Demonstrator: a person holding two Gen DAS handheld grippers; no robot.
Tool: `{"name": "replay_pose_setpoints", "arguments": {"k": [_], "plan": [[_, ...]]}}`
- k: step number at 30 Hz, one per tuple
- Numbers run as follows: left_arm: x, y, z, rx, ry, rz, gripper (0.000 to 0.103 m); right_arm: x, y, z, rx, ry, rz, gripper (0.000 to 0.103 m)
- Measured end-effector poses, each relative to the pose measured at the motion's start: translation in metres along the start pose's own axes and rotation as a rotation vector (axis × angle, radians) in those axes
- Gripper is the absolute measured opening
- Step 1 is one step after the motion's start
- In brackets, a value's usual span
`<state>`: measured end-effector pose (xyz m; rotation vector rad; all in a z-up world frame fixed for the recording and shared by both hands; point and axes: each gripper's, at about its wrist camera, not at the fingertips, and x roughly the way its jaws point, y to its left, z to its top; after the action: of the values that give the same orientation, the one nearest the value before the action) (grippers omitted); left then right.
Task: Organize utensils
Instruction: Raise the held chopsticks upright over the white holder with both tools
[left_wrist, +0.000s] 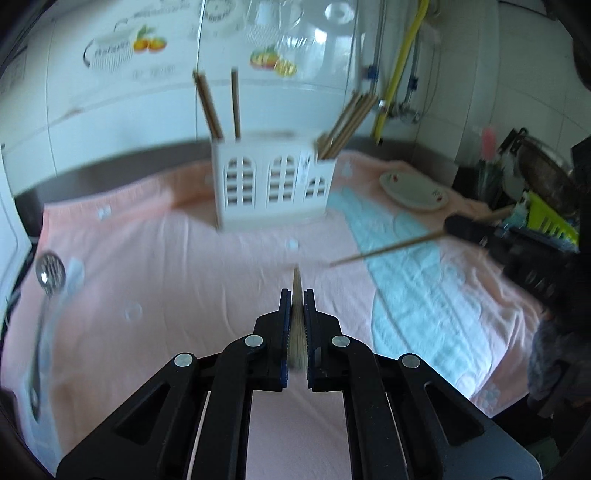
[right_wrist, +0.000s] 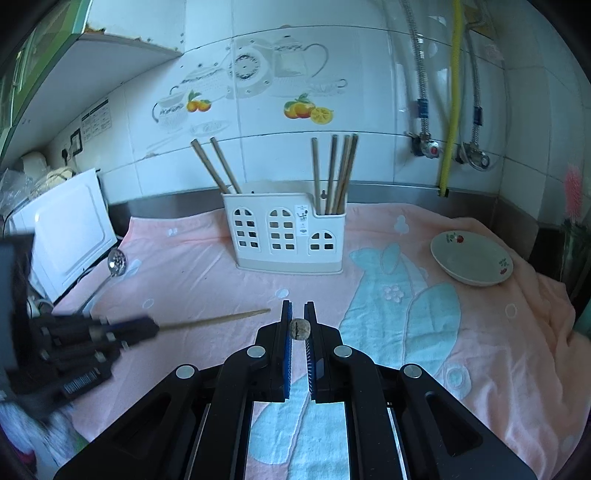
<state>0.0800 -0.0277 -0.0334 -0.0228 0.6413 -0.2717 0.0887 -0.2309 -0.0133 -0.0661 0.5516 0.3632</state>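
Above the pink towel (left_wrist: 147, 258), each gripper clenched one chopstick.
Left wrist view: left gripper (left_wrist: 295, 299) gripped a chopstick (left_wrist: 296, 284); the holder (left_wrist: 273, 181) stood near the towel's far edge. Right wrist view: right gripper (right_wrist: 297, 310) gripped a chopstick end (right_wrist: 300, 329).

Each camera sits just behind its own pair of black fingers and looks forward and downward along them, over a pink and blue towel (right_wrist: 207, 266) toward the tiled back wall.

The left wrist view is blurred. Straight beyond its fingers (left_wrist: 285, 306) stands the white utensil holder (left_wrist: 273, 181), with a plate (left_wrist: 413, 192) off to the right of them and a slotted ladle (left_wrist: 50, 273) far left.

The right wrist view is sharp. The same utensil holder (right_wrist: 288, 236) stands ahead of its fingers (right_wrist: 286, 314), the plate (right_wrist: 471, 262) to the right, the slotted ladle (right_wrist: 117, 263) to the left.

Both views share holder, plate, ladle and towel, and each catches the other gripper at its edge: the right gripper (left_wrist: 461, 225) right of the left fingers, the left gripper (right_wrist: 147, 325) left of the right fingers.
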Motion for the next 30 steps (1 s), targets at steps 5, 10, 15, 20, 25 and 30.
{"name": "replay_pose_setpoints", "arguments": {"k": [5,10,15,20,25,30], "plan": [[-0.009,0.000,0.022,0.034,-0.029,-0.020,0.005,0.005,0.004,0.015,-0.068,0.028,0.004,0.006],[-0.004,0.001,0.038,0.055,-0.021,-0.026,0.005,0.008,-0.001,0.041,-0.072,0.052,0.041,0.006],[0.000,0.001,0.062,0.070,-0.025,-0.048,0.005,0.005,-0.009,0.076,-0.046,0.048,0.083,0.006],[-0.003,0.003,0.095,0.077,-0.054,-0.061,0.005,0.004,-0.012,0.117,-0.054,0.039,0.093,0.006],[-0.009,0.005,0.130,0.079,-0.100,-0.067,0.005,0.005,-0.013,0.151,-0.076,0.020,0.082,0.006],[-0.016,0.008,0.176,0.087,-0.163,-0.054,0.005,0.003,-0.012,0.186,-0.092,-0.017,0.086,0.006]]}}
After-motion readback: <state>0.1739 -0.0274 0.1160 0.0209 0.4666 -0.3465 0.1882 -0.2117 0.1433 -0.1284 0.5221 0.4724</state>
